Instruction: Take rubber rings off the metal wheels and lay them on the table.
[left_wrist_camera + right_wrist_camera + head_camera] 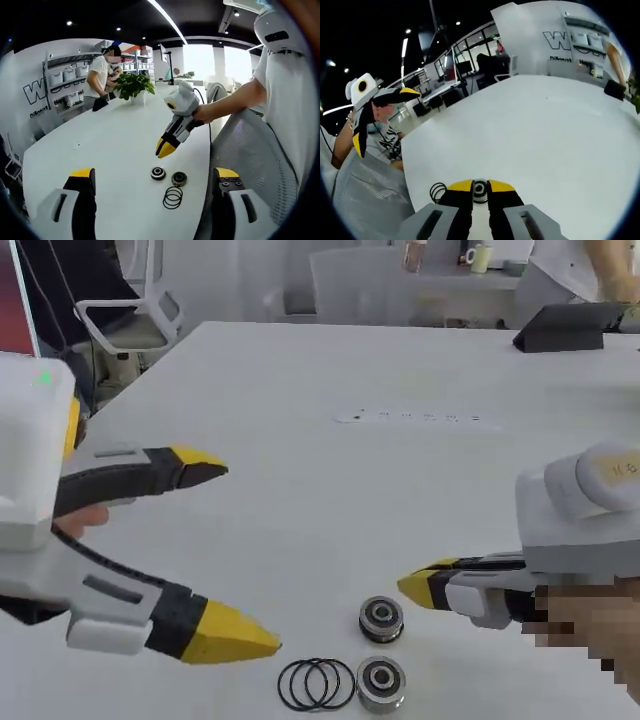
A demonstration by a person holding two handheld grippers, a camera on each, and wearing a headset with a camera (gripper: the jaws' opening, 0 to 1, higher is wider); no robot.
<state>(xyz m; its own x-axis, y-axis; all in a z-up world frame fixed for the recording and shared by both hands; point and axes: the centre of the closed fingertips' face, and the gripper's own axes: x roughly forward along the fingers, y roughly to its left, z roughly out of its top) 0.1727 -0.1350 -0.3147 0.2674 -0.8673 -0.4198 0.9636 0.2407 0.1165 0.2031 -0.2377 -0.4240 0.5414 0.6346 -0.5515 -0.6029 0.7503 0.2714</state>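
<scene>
Right hand-held gripper [418, 587]: jaws together, tip raised just beside the far wheel [381, 618], not touching. The near wheel [381, 683] lies close by on the bench [300, 390], with loose rings [316, 683] just beside it. Left hand-held gripper [240, 553]: jaws wide apart, left of the rings.

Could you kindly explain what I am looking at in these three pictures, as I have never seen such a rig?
A person holds a hand tool with two yellow-tipped jaws in each hand. The head view comes from a headset camera; each of the other two looks along one gripper's own jaws. The left gripper is open wide, the right gripper shut; neither holds anything. On the white table lie two metal wheels and, beside the nearer one, loose black rubber rings.
</scene>
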